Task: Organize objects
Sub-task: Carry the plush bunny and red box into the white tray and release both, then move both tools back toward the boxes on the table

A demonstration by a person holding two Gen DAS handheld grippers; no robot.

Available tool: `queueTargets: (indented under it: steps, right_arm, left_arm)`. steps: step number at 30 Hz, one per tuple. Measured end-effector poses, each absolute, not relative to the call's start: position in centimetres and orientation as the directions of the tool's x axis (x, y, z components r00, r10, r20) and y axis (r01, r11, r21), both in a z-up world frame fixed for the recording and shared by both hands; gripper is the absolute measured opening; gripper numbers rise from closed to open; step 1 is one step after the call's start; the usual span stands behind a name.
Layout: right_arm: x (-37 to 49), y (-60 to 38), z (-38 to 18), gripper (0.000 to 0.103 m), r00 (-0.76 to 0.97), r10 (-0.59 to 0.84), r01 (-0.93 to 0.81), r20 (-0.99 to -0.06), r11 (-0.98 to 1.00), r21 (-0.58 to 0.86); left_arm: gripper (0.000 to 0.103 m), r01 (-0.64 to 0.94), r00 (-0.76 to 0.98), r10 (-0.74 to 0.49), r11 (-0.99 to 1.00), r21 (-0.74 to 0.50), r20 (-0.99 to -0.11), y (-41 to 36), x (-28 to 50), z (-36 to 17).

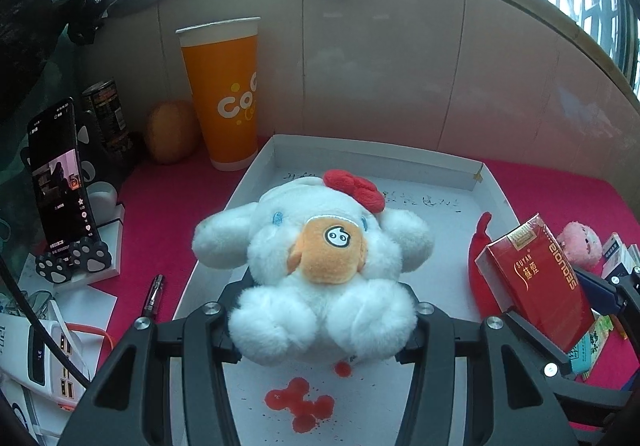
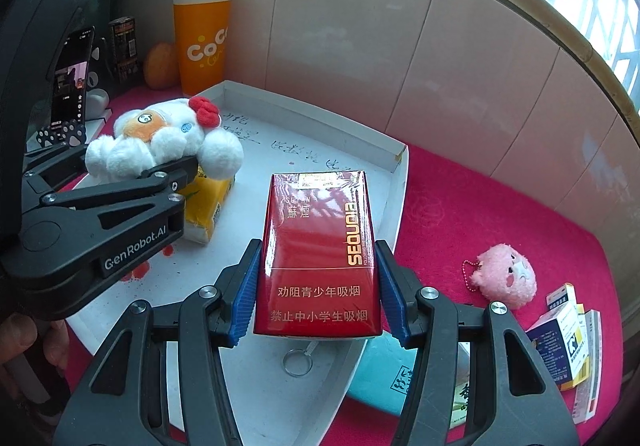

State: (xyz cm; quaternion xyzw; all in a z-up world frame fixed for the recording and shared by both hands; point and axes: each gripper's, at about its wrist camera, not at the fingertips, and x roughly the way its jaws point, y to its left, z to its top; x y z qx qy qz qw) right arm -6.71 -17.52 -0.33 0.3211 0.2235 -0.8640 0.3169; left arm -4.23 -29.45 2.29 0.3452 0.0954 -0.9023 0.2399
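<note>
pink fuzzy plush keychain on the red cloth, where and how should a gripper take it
Grip the pink fuzzy plush keychain across its round soft body, coming from above. It lies alone on the red cloth, clear on both sides, and its bead chain at its left edge is too thin to pinch reliably.

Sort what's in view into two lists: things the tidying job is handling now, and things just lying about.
In hand:
- white plush, in left gripper over the tray
- red carton, in right gripper
- white tray, holding a yellow pack

Lying about:
- orange cup
- phone on its stand
- can
- pen
- pink plush
- small boxes
</note>
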Motion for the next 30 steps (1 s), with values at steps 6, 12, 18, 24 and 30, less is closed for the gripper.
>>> queueTargets:
  steps: [6, 12, 18, 24, 30]
  right_arm:
    - [-6.6, -17.5, -0.4, 0.060, -0.594, -0.411, 0.689, -0.691, -0.703, -0.175]
    - [-6.2, -17.1, 0.5, 0.085, -0.621, -0.422, 0.679, -0.660, -0.711, -0.185]
    - [-5.9, -16.4, 1.0, 0.086, -0.628, -0.430, 0.669, -0.649, -0.723, -0.169]
    - [-5.8, -15.3, 1.2, 0.086, -0.633, -0.431, 0.660, -0.643, -0.735, -0.157]
    - [-6.2, -13.6, 1.0, 0.086, -0.635, -0.414, 0.634, -0.653, -0.761, -0.134]
  left_arm:
    - [0.099, 0.496, -0.659, -0.392, -0.868, 0.021, -0.641, -28.9, -3.9, 3.2]
    - [0.103, 0.489, -0.685, -0.415, -0.871, 0.043, -0.599, -27.8, -3.1, 4.5]
    - [0.103, 0.496, -0.687, -0.412, -0.868, 0.027, -0.598, -27.8, -2.6, 5.1]
    - [0.103, 0.470, -0.696, -0.372, -0.883, 0.003, -0.614, -26.8, -2.1, 5.1]
    - [0.103, 0.434, -0.710, -0.344, -0.901, 0.003, -0.614, -25.0, -1.9, 5.3]
